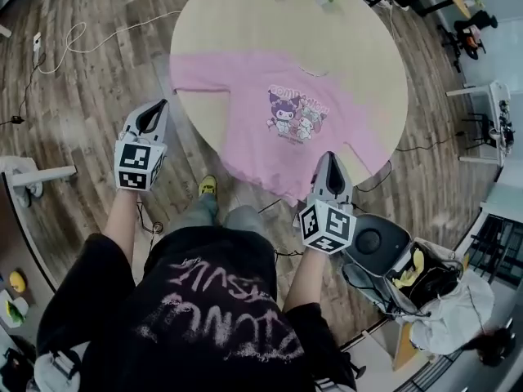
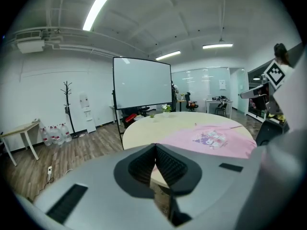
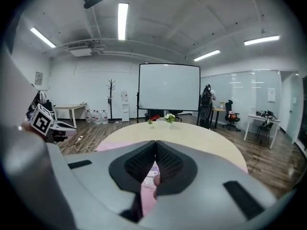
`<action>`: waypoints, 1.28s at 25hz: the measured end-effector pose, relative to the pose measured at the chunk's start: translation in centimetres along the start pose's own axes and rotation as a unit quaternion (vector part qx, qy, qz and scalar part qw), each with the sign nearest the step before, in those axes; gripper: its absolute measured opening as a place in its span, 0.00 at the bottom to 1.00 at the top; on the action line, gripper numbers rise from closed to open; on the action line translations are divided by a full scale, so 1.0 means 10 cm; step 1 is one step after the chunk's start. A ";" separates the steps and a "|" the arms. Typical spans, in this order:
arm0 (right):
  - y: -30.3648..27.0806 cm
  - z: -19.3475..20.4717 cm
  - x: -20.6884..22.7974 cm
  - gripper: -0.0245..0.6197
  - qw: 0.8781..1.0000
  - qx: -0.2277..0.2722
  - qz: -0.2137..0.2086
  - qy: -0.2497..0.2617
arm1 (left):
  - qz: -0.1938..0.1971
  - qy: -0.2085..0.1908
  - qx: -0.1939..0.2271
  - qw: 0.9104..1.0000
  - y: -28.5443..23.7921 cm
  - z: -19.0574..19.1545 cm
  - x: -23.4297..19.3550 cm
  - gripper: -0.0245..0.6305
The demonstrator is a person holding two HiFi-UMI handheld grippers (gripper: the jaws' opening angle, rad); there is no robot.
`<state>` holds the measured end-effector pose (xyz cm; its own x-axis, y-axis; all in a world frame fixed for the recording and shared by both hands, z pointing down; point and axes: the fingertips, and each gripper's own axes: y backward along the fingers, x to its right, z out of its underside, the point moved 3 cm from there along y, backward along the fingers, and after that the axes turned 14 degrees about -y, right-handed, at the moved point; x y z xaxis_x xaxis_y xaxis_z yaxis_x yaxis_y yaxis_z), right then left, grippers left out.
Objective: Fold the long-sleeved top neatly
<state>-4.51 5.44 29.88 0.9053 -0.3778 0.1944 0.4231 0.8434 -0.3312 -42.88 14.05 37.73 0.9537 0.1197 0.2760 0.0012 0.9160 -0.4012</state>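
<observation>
Flat, pink long-sleeved top [image 1: 286,129] unfolded.

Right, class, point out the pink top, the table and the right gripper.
Top [image 1: 296,114]: head view, on its cartoon print.
Table [image 1: 245,19]: head view, on the bare surface beyond the top.
Right gripper [image 1: 329,157]: head view, at its closed fingertips.

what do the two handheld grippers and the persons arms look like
The left gripper and right gripper are grey wedge-shaped shells with black ribbed pads, tapering to a point. Each carries a white cube of black square markers. The person wears a black short-sleeved T-shirt with pale lettering.
</observation>
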 end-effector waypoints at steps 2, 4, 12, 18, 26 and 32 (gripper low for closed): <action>-0.18 0.00 -0.09 0.05 1.000 -0.007 -0.011 0.007 | -0.009 0.010 -0.012 1.000 -0.05 0.14 -0.08 0.05; -0.35 0.04 -0.15 0.05 1.000 -0.014 -0.020 0.014 | -0.019 0.022 -0.023 0.999 -0.10 0.31 -0.14 0.05; -1.02 0.27 -0.38 0.05 0.996 -0.046 -0.060 0.048 | -0.045 0.049 -0.061 0.996 -0.48 0.88 -0.17 0.05; -1.42 0.57 -0.42 0.05 0.993 -0.067 -0.072 0.063 | -0.035 0.052 -0.092 0.994 -0.91 1.44 0.00 0.13; -1.72 0.87 -0.39 0.05 0.990 -0.091 -0.079 0.071 | -0.028 0.036 -0.126 0.991 -1.44 2.09 0.05 0.34; -1.85 1.00 -0.29 0.05 0.991 -0.097 -0.072 0.066 | -0.023 0.013 -0.139 0.990 -1.88 2.41 0.13 0.40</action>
<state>-15.37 -5.24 44.71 0.8270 -0.5458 0.1346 0.5358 0.6928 -0.4826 -48.95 6.22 66.70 0.9580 0.0679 0.2787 0.1235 0.7792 -0.6144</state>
